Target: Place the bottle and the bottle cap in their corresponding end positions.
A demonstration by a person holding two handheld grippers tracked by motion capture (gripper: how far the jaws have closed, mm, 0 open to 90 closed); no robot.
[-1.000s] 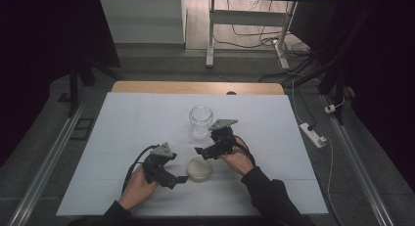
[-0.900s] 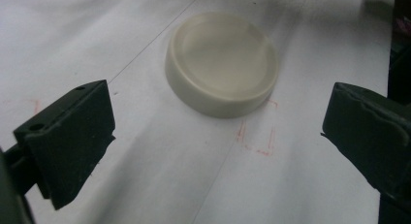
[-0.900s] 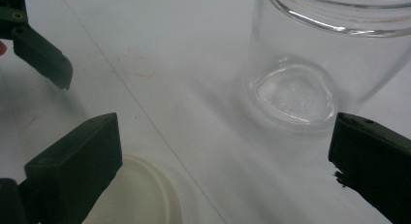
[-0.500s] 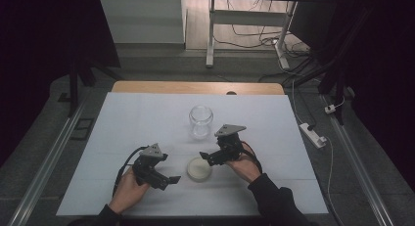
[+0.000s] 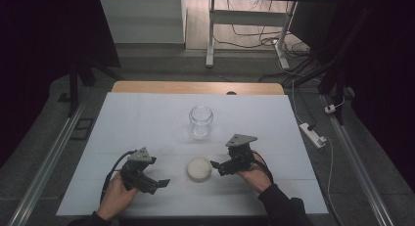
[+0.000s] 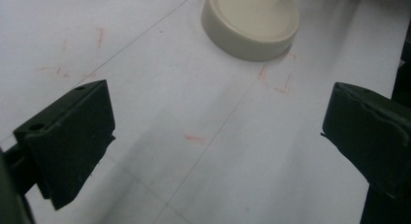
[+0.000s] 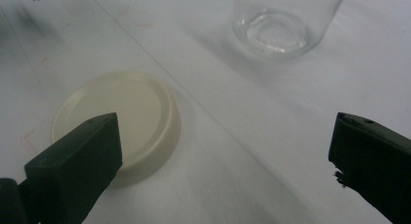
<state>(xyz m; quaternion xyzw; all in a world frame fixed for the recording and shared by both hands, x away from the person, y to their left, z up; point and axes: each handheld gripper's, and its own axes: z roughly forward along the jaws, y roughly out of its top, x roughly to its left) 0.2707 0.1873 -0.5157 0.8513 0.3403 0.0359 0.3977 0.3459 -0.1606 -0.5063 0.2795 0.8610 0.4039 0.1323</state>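
A round cream lid (image 5: 199, 168) lies flat on the white table, between the two hands. Behind it stands a clear glass jar (image 5: 201, 120), upright and without a lid. My left gripper (image 5: 159, 183) rests low at the lid's left, open, with nothing between its jaws; its own view has the lid (image 6: 250, 23) ahead of the jaws. My right gripper (image 5: 217, 168) sits just right of the lid, open and holding nothing. In its view the lid (image 7: 116, 122) lies beside the left jaw and the jar (image 7: 286, 23) stands farther off.
The white sheet covers the table (image 5: 147, 123), with a wooden strip (image 5: 195, 87) along the far edge. A power strip (image 5: 313, 134) lies on the floor to the right. Faint red marks (image 6: 276, 81) dot the sheet near the lid.
Both hands have drawn back toward the near edge. The right gripper came down from beside the jar to the lid's right. The lid and jar have stayed put.
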